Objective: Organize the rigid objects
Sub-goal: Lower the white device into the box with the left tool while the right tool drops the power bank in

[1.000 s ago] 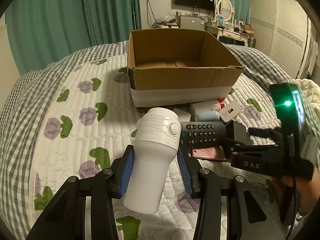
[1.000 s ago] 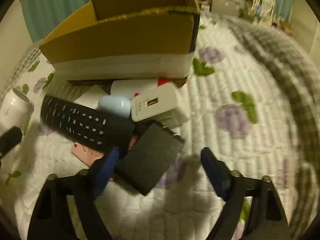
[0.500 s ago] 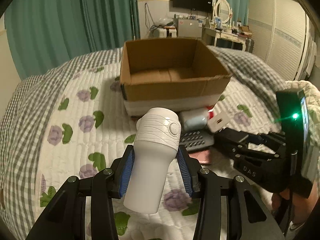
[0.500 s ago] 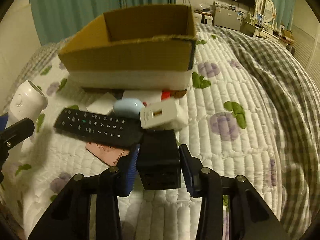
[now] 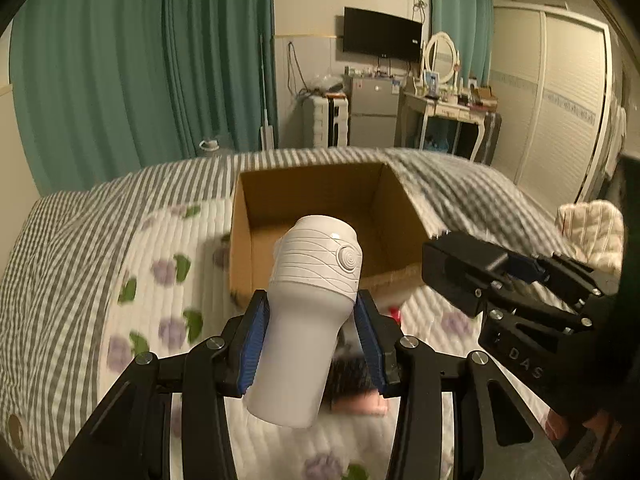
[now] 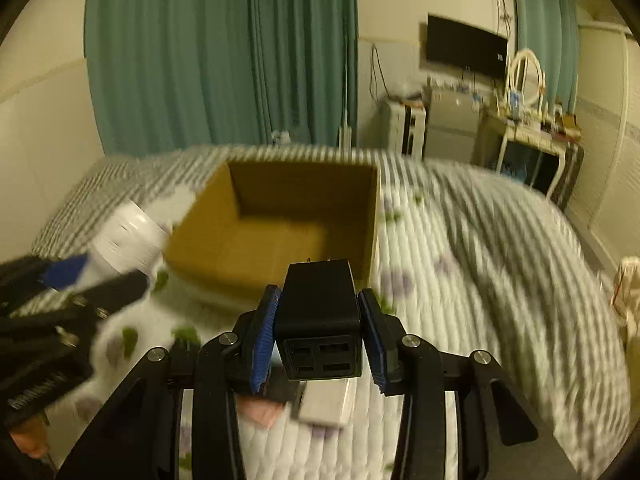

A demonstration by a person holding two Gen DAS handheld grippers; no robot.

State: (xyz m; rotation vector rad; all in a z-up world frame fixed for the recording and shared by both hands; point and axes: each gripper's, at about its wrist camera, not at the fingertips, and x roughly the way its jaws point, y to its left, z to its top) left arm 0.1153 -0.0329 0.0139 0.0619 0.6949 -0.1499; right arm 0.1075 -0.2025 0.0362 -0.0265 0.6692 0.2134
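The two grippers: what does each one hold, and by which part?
The left gripper holds the white bottle by its narrow lower body. The right gripper holds the black charger by its two flat sides.

Both tools lifted off bed: white bottle (image 5: 310,312), black charger (image 6: 319,312) now at cardboard box (image 6: 276,236).

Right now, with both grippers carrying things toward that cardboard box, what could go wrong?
The white bottle is pinched low on its narrow body, top-heavy end forward, so it might tip out of the left gripper. The right gripper with its black charger is close beside; both could collide over the cardboard box.
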